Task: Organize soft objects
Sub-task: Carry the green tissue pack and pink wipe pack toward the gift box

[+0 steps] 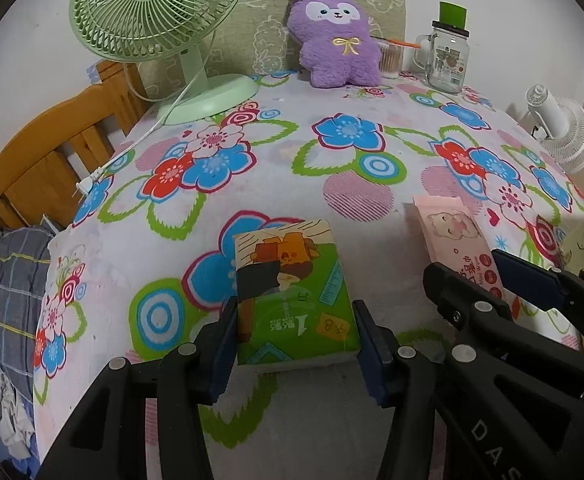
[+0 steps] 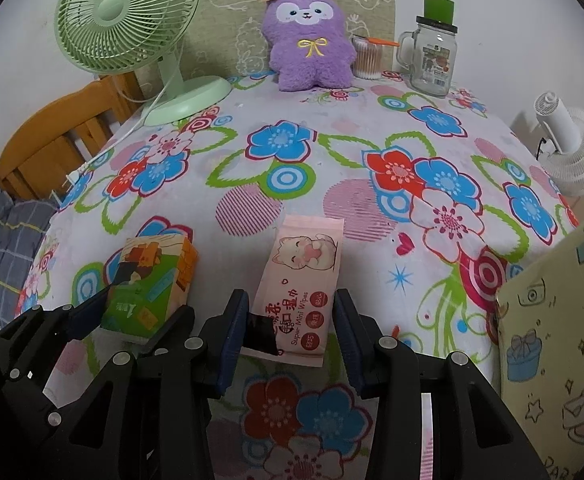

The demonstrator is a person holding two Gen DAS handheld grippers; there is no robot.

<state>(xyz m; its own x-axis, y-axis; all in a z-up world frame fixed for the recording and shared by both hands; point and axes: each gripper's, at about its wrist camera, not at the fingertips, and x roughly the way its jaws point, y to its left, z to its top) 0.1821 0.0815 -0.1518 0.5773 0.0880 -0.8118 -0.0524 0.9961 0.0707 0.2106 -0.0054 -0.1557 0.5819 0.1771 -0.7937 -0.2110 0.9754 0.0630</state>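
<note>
Clamping my left gripper (image 1: 297, 334) on the green tissue pack (image 1: 292, 292), its long axis toward twelve o'clock; my right gripper (image 2: 292, 328) pinches the pink wipes pack (image 2: 298, 288) likewise, at three o'clock.

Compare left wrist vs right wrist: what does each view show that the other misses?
Left wrist only: the green tissue pack squarely between the left claw pads, and crumpled cloth at the lower left.

Right wrist only: the pink wipes pack centred in the right claw, and the whole of the yellow cartoon-print bag.

Both: purple plush, green fan, glass jar, white fan, floral cloth.
</note>
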